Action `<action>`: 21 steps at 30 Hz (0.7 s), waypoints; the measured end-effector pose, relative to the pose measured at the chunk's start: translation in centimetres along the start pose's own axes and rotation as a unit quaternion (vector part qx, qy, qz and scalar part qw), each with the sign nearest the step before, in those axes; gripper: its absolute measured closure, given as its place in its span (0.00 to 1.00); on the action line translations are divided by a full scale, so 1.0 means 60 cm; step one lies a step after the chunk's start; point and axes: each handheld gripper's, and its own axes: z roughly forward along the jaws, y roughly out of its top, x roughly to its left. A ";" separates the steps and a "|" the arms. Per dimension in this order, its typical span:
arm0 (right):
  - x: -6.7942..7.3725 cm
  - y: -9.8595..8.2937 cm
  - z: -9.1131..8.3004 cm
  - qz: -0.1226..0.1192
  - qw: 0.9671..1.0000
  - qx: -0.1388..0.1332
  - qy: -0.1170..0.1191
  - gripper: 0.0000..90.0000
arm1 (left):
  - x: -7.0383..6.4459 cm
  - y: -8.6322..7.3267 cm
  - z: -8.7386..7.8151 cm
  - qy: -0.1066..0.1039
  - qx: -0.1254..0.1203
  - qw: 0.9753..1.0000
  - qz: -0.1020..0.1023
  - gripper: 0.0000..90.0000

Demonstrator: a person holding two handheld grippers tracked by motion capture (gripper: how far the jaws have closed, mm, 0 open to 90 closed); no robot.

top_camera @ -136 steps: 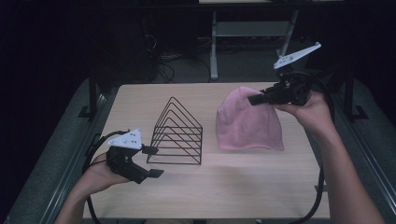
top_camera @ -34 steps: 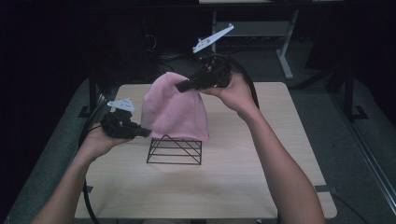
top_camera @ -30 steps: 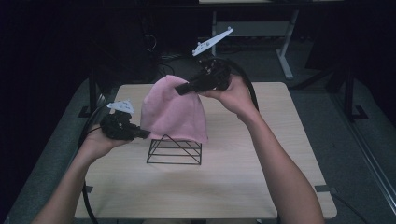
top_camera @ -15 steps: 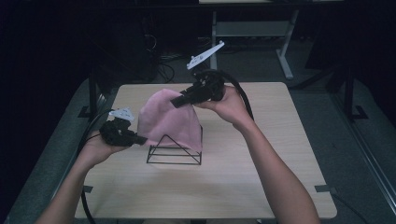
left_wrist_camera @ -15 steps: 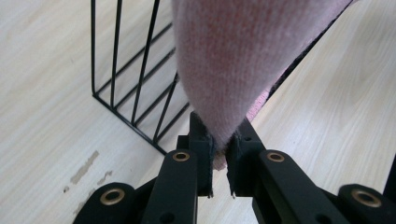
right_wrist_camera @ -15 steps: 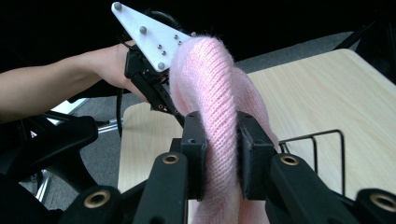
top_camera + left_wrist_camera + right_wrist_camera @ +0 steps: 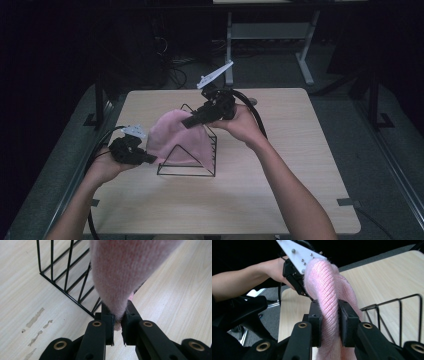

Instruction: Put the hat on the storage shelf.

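From the high view, my left gripper (image 7: 150, 159) pinches the lower left edge of the pink knit cloth (image 7: 172, 140), while my right gripper (image 7: 191, 121) grips its upper part. The cloth drapes over the black wire rack (image 7: 197, 167), which stands on the wooden bench (image 7: 280, 190).

In the left gripper view, my left gripper (image 7: 117, 321) is clamped on a narrow fold of the pink knit cloth (image 7: 125, 270); the wire rack (image 7: 67, 282) stands just beside it on the bench (image 7: 25, 290).

In the right gripper view, my right gripper (image 7: 329, 315) squeezes a thick bunch of the cloth (image 7: 324, 287) between its jaws, the rack (image 7: 397, 312) to one side and my left gripper (image 7: 305, 291) holding the cloth beyond.
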 end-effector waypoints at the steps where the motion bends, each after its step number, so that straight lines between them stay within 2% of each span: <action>1: 0.000 0.000 0.000 0.000 1.000 0.000 0.000 0.82 | 0.000 0.000 0.000 0.000 0.000 1.000 0.000 0.90; 2: -0.001 -0.002 0.003 -0.004 1.000 0.000 0.001 0.83 | 0.001 -0.002 0.001 -0.003 0.001 1.000 0.003 0.90; 4: -0.003 -0.007 0.006 0.001 1.000 0.001 0.005 0.83 | 0.002 -0.005 0.000 -0.007 -0.007 1.000 -0.005 0.88; 9: -0.005 -0.014 0.020 0.005 1.000 0.007 0.011 0.84 | 0.006 -0.002 -0.021 -0.029 -0.050 0.998 -0.008 0.83; 15: -0.003 -0.027 0.043 0.016 1.000 0.012 0.019 0.85 | -0.006 0.017 -0.043 -0.032 -0.084 0.996 0.019 0.77; 18: -0.005 -0.034 0.050 0.017 1.000 0.015 0.019 0.85 | -0.006 0.023 -0.049 -0.031 -0.090 0.995 0.025 0.79; 21: -0.003 -0.038 0.054 0.021 0.999 0.017 0.023 0.81 | -0.007 0.024 -0.050 -0.031 -0.090 0.995 0.021 0.91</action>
